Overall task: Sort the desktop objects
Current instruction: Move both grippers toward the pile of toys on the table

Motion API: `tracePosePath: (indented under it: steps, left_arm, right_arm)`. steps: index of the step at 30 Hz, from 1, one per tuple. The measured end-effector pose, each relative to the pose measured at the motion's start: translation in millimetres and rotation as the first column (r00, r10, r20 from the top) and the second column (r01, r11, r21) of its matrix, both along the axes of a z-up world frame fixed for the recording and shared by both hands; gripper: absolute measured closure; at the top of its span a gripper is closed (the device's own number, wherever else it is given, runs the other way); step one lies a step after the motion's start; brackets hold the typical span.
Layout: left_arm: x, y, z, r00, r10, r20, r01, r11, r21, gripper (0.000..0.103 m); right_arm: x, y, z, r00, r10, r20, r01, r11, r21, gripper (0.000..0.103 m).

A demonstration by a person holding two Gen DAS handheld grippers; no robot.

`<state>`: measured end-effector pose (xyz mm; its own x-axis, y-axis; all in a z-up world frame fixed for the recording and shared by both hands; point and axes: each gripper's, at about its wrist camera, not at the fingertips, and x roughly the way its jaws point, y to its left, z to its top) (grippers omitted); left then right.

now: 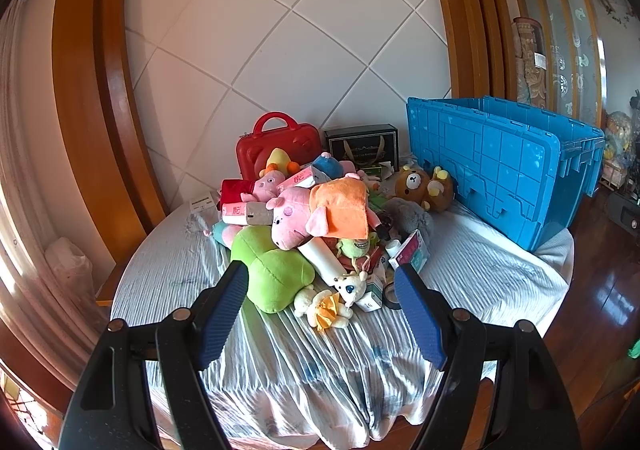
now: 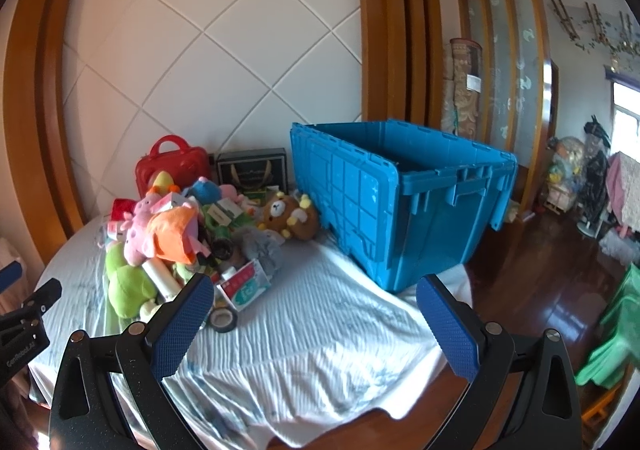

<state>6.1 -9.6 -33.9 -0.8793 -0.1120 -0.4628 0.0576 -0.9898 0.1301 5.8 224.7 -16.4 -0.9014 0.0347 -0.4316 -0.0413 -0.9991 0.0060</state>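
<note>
Toys piled on a table (image 1: 480, 282) with a pale striped cloth: pink pig (image 1: 298, 216), green plush (image 1: 272, 270), brown bear (image 1: 416, 186), small boxes, tape roll (image 2: 223, 319). Blue crate (image 2: 400, 202) stands to the right of the pile, red case (image 1: 276, 148) at the back by the wall. Left gripper (image 1: 320, 314) spread wide, nothing between its fingers, pointing at the pile. Right gripper (image 2: 316, 326) wide apart, empty, over bare cloth before the crate.

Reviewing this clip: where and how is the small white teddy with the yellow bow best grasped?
Likely across the small white teddy at its soft body, coming from the near, open cloth side. It lies at the pile's front edge, nothing on top. The left gripper, open, already faces it.
</note>
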Motion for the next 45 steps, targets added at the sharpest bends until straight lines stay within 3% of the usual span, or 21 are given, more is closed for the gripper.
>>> tracePosePath:
  steps: [7, 20, 28, 32, 45]
  left_arm:
    - [-3.8, 0.6, -1.7, 1.000, 0.006, 0.007, -0.006, 1.000, -0.003, 0.028]
    - [-7.9, -0.1, -1.3, 0.999, 0.034, 0.004, -0.034, 0.999, -0.010, 0.028]
    - [-10.9, 4.1, -3.8, 0.997, 0.071, 0.011, -0.071, 0.997, -0.021, 0.028]
    - [-13.5, 12.4, -4.7, 0.996, 0.091, 0.012, -0.091, 0.995, -0.030, 0.028]
    - [-21.3, 39.4, -22.3, 0.986, 0.161, 0.052, -0.159, 0.986, -0.052, 0.028]
  right_arm:
    - [-4.7, 6.0, -2.5, 1.000, 0.018, -0.002, -0.018, 0.998, -0.053, 0.000]
    - [-13.1, -8.6, -5.4, 0.995, 0.098, -0.006, -0.098, 0.995, -0.009, 0.000]
    - [-26.3, -4.5, -10.1, 0.988, 0.151, 0.019, -0.150, 0.987, -0.051, 0.000]
    - [-31.0, -3.3, -11.0, 0.984, 0.176, 0.015, -0.176, 0.984, -0.023, 0.000]
    - [-47.4, 29.4, -24.7, 0.961, 0.273, 0.041, -0.269, 0.960, -0.079, 0.000]
